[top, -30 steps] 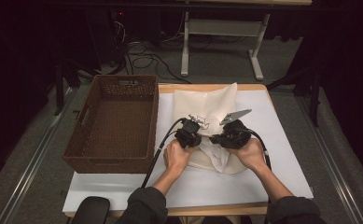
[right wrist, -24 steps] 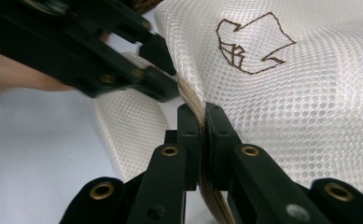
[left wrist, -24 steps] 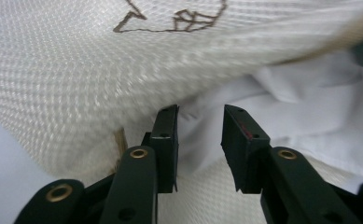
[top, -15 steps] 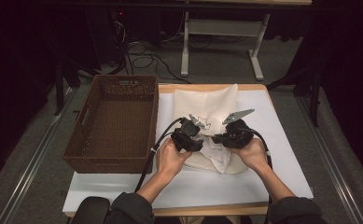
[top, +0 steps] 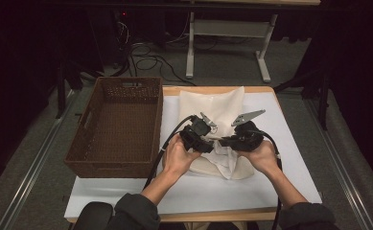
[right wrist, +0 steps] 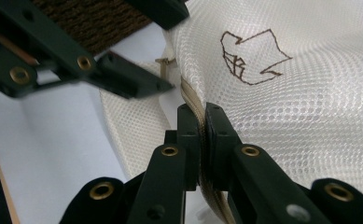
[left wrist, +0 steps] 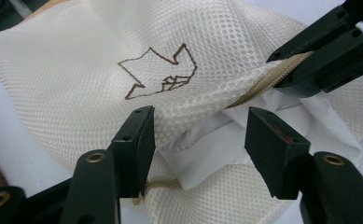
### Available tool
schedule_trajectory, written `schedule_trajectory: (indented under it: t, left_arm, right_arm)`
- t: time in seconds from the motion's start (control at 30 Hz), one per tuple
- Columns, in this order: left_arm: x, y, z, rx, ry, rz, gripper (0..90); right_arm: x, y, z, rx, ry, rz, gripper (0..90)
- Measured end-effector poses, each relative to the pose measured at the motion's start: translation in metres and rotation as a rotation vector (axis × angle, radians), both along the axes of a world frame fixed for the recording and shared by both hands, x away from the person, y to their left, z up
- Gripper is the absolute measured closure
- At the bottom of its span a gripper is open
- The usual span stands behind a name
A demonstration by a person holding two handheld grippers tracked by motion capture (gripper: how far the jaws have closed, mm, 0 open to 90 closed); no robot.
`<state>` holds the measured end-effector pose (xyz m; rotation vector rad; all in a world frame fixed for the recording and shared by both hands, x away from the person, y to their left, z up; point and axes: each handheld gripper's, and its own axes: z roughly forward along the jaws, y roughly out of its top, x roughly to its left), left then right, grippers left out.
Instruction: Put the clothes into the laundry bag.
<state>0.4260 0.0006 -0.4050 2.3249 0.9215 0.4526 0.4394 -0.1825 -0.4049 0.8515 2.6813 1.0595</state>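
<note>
A person sits at a white-topped counter, forearms entering from the bottom of the high view, holding 1 claw in each hand over a cream mesh laundry bag that lies at the centre of the frame. A brown wicker basket stands just beside the bag, at centre left. In the right gripper view, the right claw is clamped tight on the bag's tan zipper edge, lifting it at the lower centre of the frame. In the left gripper view, the left claw stands partly open; its jaws have just been opening, and they now straddle the bag's mouth without pressing on anything. Between them, at lower centre, a white garment shows inside the bag, tucked under the raised mesh, with a brown outline logo on the mesh at upper centre. The zipper pull hangs at the bag's near corner, upper centre of the right gripper view. Judging from this, the garment looks already loaded and released, while the mouth is still gaping. What seems left is to take the pull, run the zipper shut, and perhaps move the bag to the basket.
</note>
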Motion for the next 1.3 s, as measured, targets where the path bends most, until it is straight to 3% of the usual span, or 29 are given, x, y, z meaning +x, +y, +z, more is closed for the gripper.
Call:
schedule_trajectory:
  t: [0.1,0.27,0.37,0.5,0.67,0.9,1.0,1.13,1.3]
  left_arm:
    - [0.006,-0.008,-0.003,0.013,0.004,-0.015,45.3]
    - [0.016,-0.011,-0.006,-0.027,0.083,-0.052,76.2]
    - [0.019,-0.011,-0.009,-0.04,0.13,-0.068,85.7]
    - [0.022,-0.009,-0.009,-0.061,0.168,-0.08,87.0]
    - [0.027,-0.007,-0.011,-0.077,0.196,-0.078,87.2]
    - [0.031,-0.008,-0.012,-0.092,0.221,-0.063,87.2]
    - [0.031,-0.008,-0.01,-0.092,0.222,-0.066,87.2]
    - [0.029,-0.009,-0.006,-0.093,0.213,-0.072,87.2]
    - [0.028,-0.007,-0.005,-0.1,0.227,-0.095,87.2]
  right_arm:
    - [0.0,0.001,0.002,-0.007,-0.008,0.015,87.2]
    - [-0.001,-0.001,0.001,-0.005,0.008,0.003,86.9]
    - [-0.001,-0.002,-0.005,-0.005,0.019,0.001,85.4]
    - [-0.002,-0.003,-0.009,-0.009,0.01,-0.014,75.5]
    - [-0.019,-0.014,-0.005,-0.045,-0.061,-0.057,68.0]
    - [-0.045,-0.028,-0.002,-0.042,-0.095,-0.065,66.6]
    - [-0.049,-0.03,-0.009,-0.068,-0.07,-0.069,65.8]
    - [-0.044,-0.029,-0.028,-0.108,-0.02,-0.115,59.2]
    - [-0.037,-0.027,-0.056,-0.158,-0.007,-0.118,49.3]
